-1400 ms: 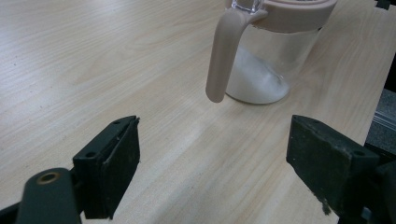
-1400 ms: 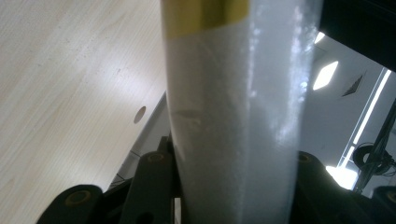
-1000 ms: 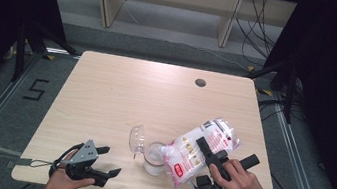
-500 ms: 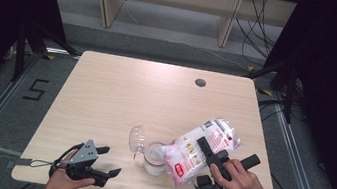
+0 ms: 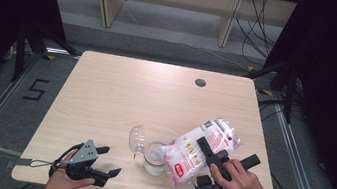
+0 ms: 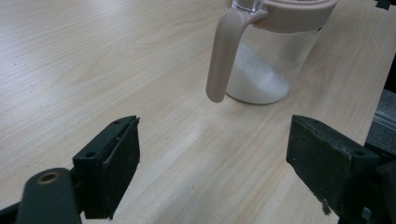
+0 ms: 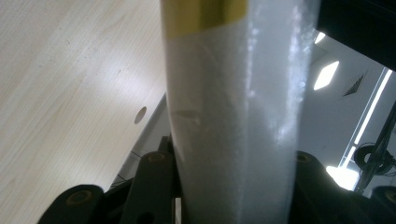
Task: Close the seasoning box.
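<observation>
A clear plastic bag of white powder (image 5: pixel 201 149) with red print is tipped over a glass jar (image 5: pixel 155 157), its lower end at the jar's mouth. My right gripper (image 5: pixel 209 148) is shut on the bag, and the bag (image 7: pixel 233 107) stands between its jaws in the right gripper view. The jar (image 6: pixel 266 60) has a pinkish rim and handle, holds a heap of white powder, and its clear hinged lid (image 5: pixel 137 139) stands open to the left. My left gripper (image 5: pixel 108 161) rests open on the table near the front edge, left of the jar, with nothing between its fingers.
The wooden table (image 5: pixel 146 96) has a round cable hole (image 5: pixel 200 82) near its far right edge. A shelf frame and cables stand beyond the table on the floor. Metal rails run along both sides.
</observation>
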`<action>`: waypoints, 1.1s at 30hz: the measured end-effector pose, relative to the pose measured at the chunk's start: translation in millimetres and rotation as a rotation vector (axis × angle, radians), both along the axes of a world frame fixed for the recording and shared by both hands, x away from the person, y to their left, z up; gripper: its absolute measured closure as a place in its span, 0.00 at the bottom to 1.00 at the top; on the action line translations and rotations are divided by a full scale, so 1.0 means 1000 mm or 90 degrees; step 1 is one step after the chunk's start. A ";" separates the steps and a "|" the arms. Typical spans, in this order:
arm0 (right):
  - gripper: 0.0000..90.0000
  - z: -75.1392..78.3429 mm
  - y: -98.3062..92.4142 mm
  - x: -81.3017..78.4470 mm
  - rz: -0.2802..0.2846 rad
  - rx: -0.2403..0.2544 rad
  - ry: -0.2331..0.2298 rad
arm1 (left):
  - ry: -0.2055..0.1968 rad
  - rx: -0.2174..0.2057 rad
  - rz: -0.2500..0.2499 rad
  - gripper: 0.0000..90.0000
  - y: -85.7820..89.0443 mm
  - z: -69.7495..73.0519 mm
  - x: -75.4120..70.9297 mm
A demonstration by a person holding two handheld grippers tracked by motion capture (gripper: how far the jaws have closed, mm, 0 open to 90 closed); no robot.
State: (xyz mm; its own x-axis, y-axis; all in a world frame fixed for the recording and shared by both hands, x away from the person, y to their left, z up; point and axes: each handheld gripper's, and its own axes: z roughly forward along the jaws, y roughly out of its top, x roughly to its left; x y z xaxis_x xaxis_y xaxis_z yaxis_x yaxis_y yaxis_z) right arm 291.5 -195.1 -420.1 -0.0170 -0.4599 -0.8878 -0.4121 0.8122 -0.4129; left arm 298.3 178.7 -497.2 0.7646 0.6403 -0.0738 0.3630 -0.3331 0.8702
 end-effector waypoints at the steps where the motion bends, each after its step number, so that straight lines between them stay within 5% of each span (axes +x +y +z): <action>1: 0.75 0.000 0.000 0.000 0.001 -0.002 0.000 | 0.000 0.000 0.000 0.19 0.000 0.000 0.000; 33: 0.75 0.003 0.002 0.000 0.009 -0.028 -0.011 | 0.001 0.001 -0.001 0.19 0.000 0.000 0.000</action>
State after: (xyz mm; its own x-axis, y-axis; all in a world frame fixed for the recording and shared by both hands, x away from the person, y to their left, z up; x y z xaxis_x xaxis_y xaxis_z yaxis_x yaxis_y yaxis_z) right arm 291.1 -192.8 -417.5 0.0045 -0.4989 -0.8666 -0.4154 0.7874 -0.4555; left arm 298.3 178.6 -497.2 0.7654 0.6394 -0.0733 0.3634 -0.3354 0.8692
